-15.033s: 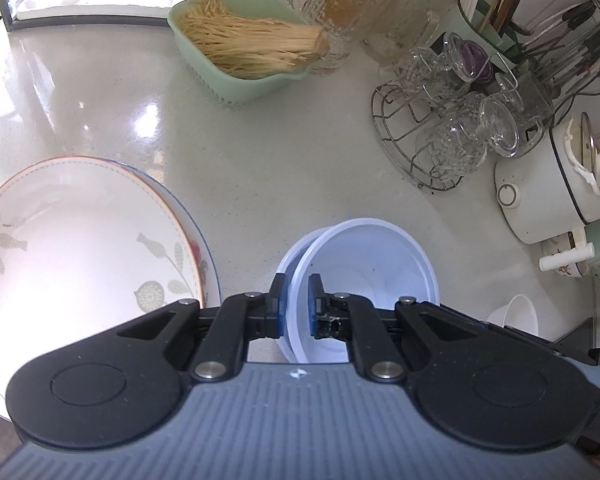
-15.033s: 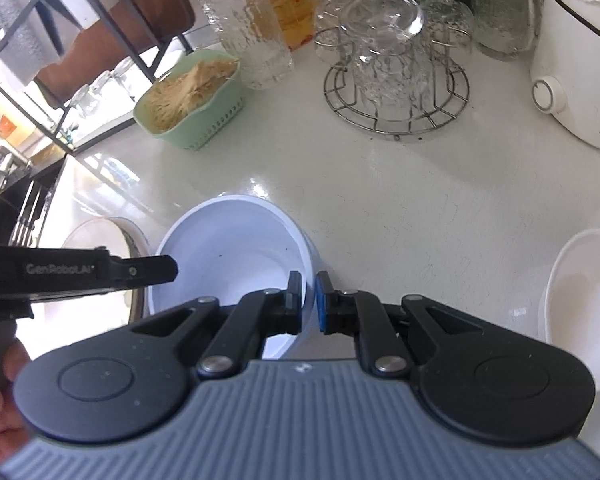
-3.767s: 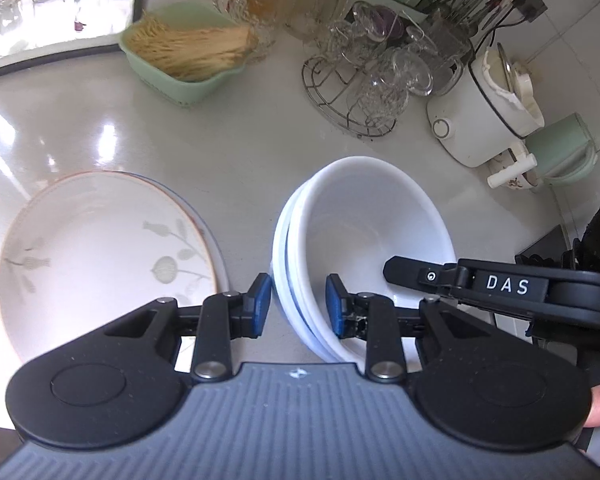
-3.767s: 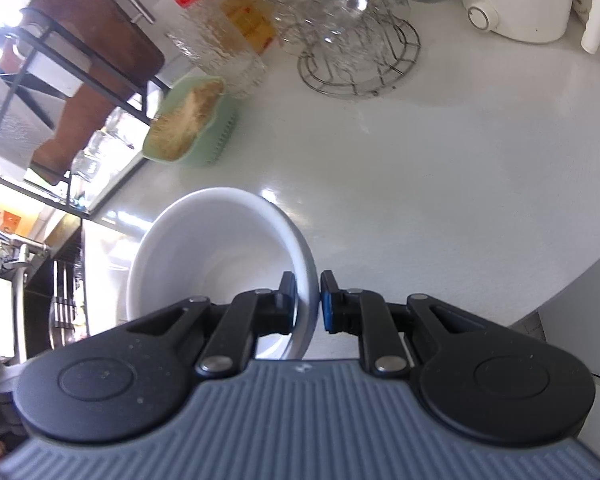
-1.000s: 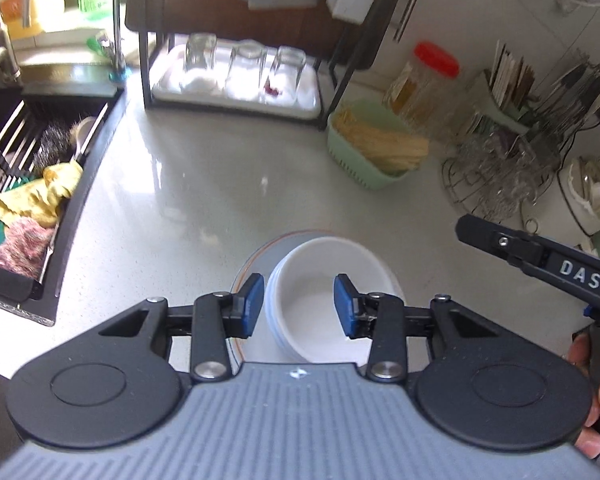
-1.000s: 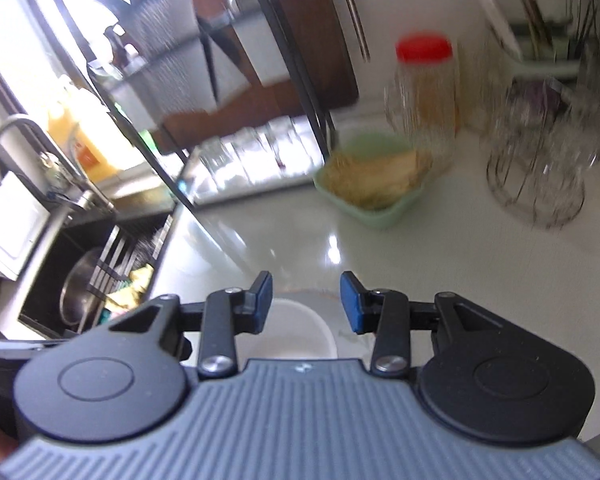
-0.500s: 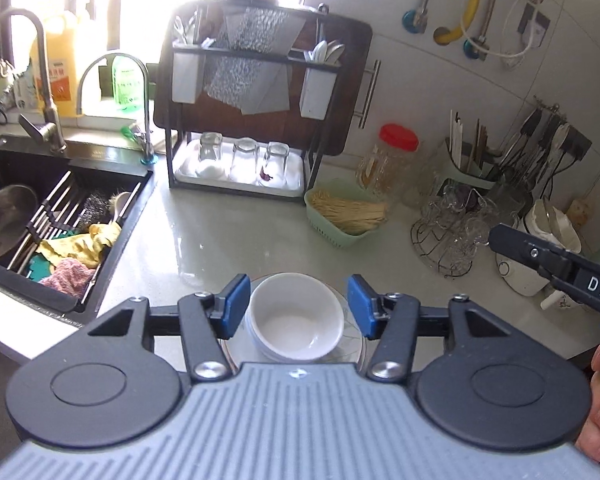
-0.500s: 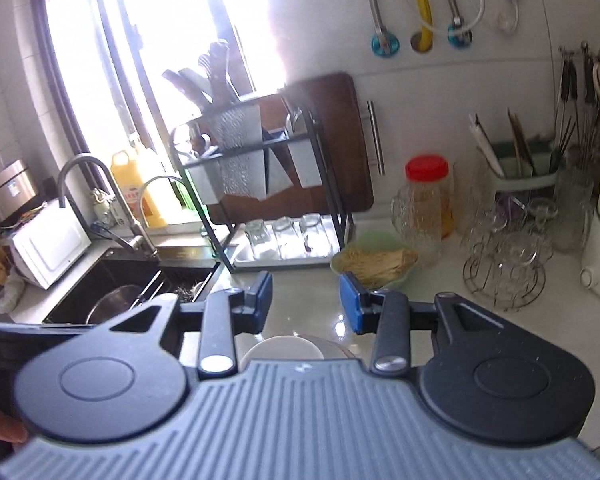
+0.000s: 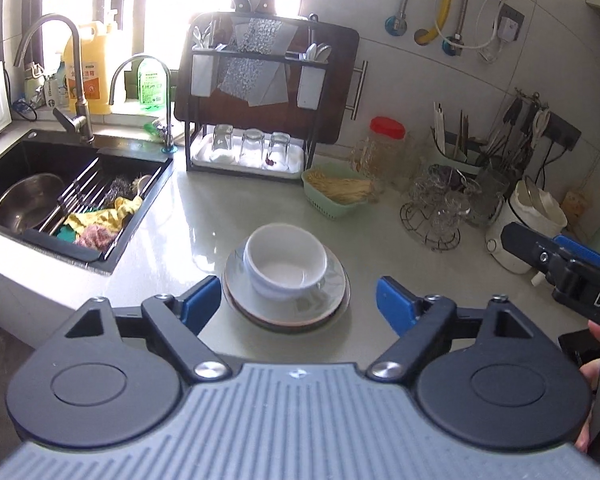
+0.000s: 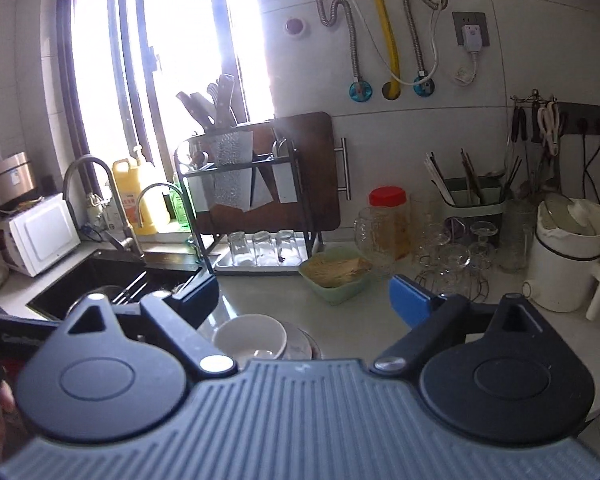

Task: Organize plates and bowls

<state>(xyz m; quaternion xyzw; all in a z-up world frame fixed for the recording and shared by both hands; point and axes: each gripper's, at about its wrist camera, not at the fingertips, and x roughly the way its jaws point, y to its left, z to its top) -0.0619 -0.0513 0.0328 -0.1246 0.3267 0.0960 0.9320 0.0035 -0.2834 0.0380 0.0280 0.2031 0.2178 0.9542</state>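
Note:
White bowls (image 9: pixel 286 260) sit nested on a stack of plates (image 9: pixel 332 294) in the middle of the pale counter. My left gripper (image 9: pixel 298 304) hangs well back from and above that stack, its jaws opening wide with nothing between them. The right gripper (image 10: pixel 304 296) is also pulled back and raised, jaws opening, empty. In the right wrist view the bowls (image 10: pixel 250 340) and plates (image 10: pixel 300 344) peek out just over the gripper body. The other gripper's body (image 9: pixel 560 264) shows at the right edge of the left wrist view.
A black sink (image 9: pixel 28 168) with a steel pot and cloths lies left. A dish rack (image 9: pixel 256 120) with glasses stands behind. A green basket of noodles (image 9: pixel 338 192), a wire glass holder (image 9: pixel 436 216) and a white cooker (image 9: pixel 528 232) line the back right.
Both grippers pulled back and rose away from the stack, so much more of the kitchen shows. Their jaws went from partly open to wide open.

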